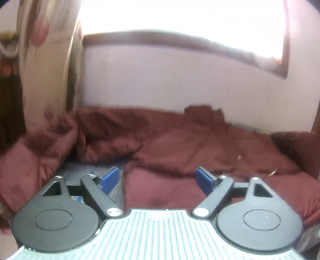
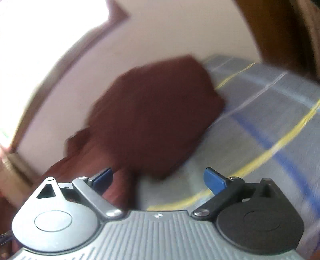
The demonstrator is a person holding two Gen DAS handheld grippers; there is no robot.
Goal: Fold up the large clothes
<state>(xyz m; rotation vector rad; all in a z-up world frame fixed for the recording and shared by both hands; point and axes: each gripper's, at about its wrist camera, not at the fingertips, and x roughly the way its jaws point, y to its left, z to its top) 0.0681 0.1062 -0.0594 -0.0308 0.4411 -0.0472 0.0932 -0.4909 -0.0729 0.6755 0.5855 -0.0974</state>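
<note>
Maroon cloth, a large garment (image 1: 180,144), lies crumpled across the bed against the far wall, bunched in thick ridges toward the left and flatter toward the right. The left gripper (image 1: 159,180) hangs low over its near edge, jaws spread wide with nothing between the blue pads (image 1: 109,179). The right gripper (image 2: 158,180) is likewise wide open and empty, above the checked bedsheet (image 2: 260,120), with one end of the garment (image 2: 156,112) lying on the sheet ahead and to its left; that view is smeared by motion, so fine detail is lost.

To do this step well, I would judge that each gripper should find a true corner or hem rather than a mid-fabric ridge, pinch a single layer, then draw the cloth out flat before any fold.

A patterned curtain (image 1: 46,60) hangs at the left, touching the bunched fabric, and could snag on a lift. The bright window (image 1: 180,18) washes out the upper view. The wall close behind leaves little room to spread the garment.
</note>
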